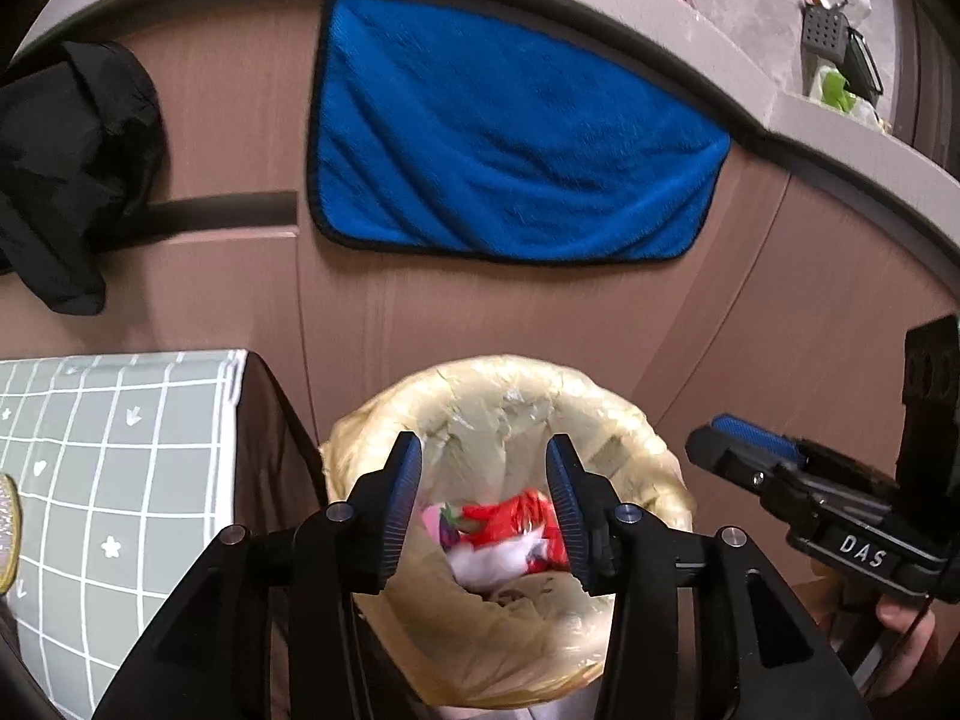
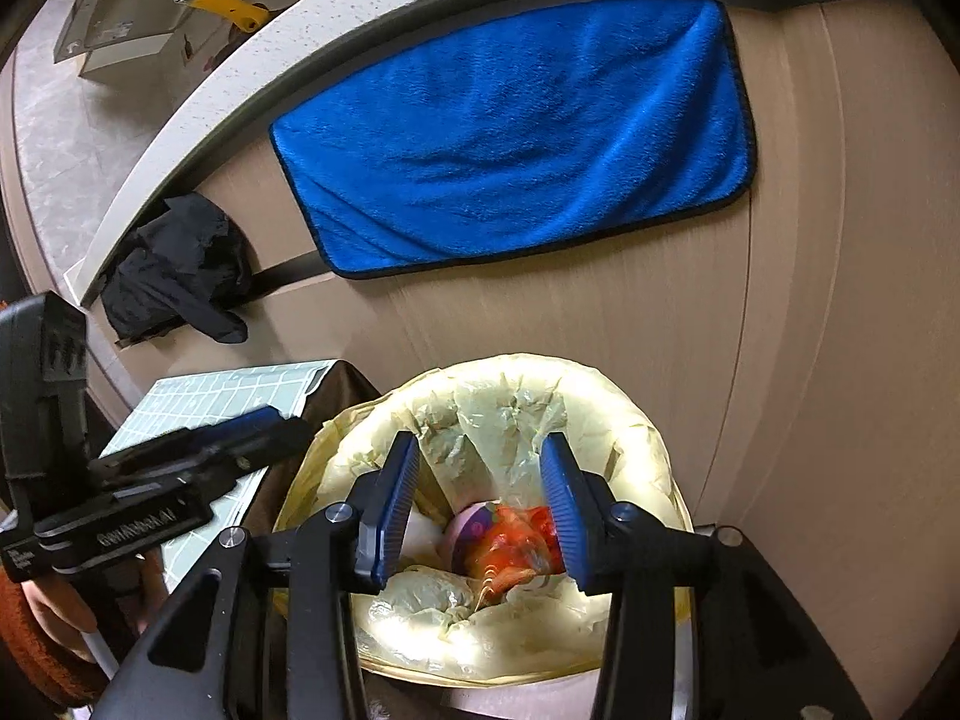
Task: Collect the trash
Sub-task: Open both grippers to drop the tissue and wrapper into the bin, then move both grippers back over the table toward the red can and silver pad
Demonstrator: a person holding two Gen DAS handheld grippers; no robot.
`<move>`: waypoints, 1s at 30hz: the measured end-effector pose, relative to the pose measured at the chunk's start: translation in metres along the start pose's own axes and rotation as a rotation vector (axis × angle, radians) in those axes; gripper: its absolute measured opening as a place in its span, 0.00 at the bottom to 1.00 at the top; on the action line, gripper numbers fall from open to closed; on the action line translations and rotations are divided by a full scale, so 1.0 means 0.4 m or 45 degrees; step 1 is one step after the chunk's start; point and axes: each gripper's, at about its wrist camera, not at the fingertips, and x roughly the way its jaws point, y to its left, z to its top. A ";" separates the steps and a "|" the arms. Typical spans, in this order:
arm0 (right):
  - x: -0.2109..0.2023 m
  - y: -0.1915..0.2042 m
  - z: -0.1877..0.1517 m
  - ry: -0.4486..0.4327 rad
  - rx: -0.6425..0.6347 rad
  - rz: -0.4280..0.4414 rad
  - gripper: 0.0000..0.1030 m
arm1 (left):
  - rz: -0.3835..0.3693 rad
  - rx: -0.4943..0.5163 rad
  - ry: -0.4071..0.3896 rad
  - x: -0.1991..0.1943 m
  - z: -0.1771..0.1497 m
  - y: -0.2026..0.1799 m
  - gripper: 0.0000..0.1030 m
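A home kitchen, by the look of it. Pale stone-look counter (image 2: 198, 114) running over wood-grain cabinet fronts (image 1: 750, 276). Blue towel (image 1: 510, 138) draped over a cabinet door, black cloth (image 1: 66, 168) bunched at a handle. On the counter a yellow-handled knife (image 2: 222, 0), a perforated black rack (image 1: 825, 30) with utensils, a green bag (image 1: 834, 90). On the floor a lined bin (image 1: 648, 450) holding wrappers (image 1: 510, 534), beside a table under a green grid cloth (image 1: 120, 450).
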 end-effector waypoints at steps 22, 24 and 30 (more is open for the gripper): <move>0.029 0.357 0.006 0.018 -0.227 0.254 0.40 | 0.466 -0.155 -0.160 -0.413 -0.101 0.324 0.44; 0.046 0.412 -0.003 0.039 -0.266 0.291 0.40 | 0.511 -0.181 -0.172 -0.449 -0.120 0.360 0.44; 0.090 0.549 -0.035 0.094 -0.352 0.394 0.40 | 0.607 -0.295 -0.177 -0.537 -0.189 0.474 0.44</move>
